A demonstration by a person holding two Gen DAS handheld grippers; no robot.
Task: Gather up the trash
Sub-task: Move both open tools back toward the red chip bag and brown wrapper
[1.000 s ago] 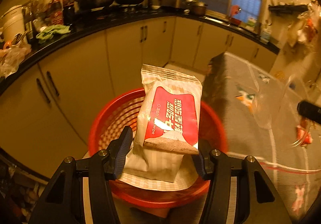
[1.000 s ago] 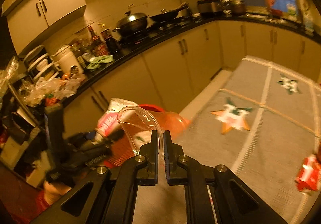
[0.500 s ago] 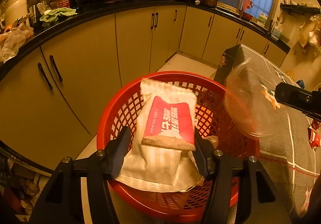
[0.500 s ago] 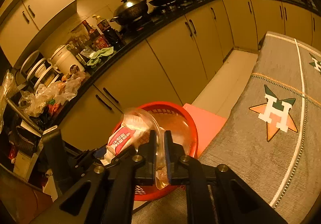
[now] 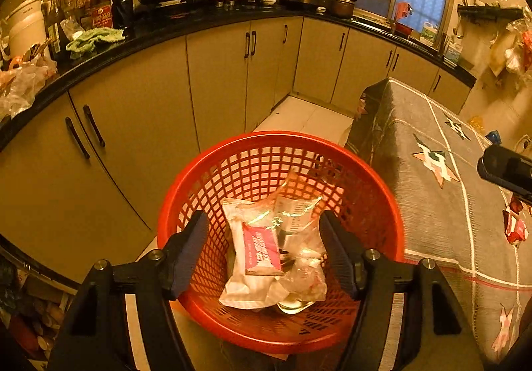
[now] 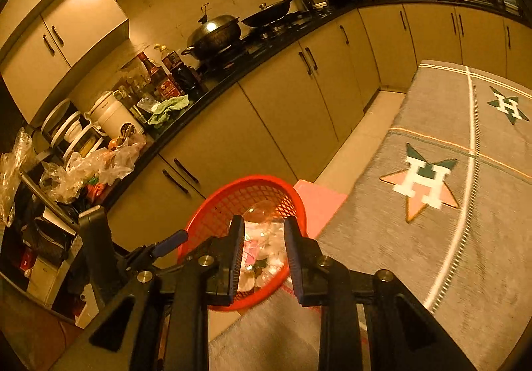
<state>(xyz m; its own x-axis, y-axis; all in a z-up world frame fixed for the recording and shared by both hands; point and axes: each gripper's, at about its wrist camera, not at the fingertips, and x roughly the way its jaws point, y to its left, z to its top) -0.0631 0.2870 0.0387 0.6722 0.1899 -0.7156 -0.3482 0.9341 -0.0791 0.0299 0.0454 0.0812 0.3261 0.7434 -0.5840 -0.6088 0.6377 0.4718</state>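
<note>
wet-wipe pack lies in red basket; both grippers' jaws opening, empty.

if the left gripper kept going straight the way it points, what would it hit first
Probably the wipes packet lying in the red basket; the left gripper, jaws opening and empty, points down at it. Depth is unclear.

The red basket stands open at the top, so its mouth is free from above; a wipes packet and a clear plastic cup lie on its bottom. The grey-clothed desk rises just beside its right rim. Beyond, a strip of floor runs clear to the cabinet doors. The countertop above is crowded with bottles and pans.
</note>
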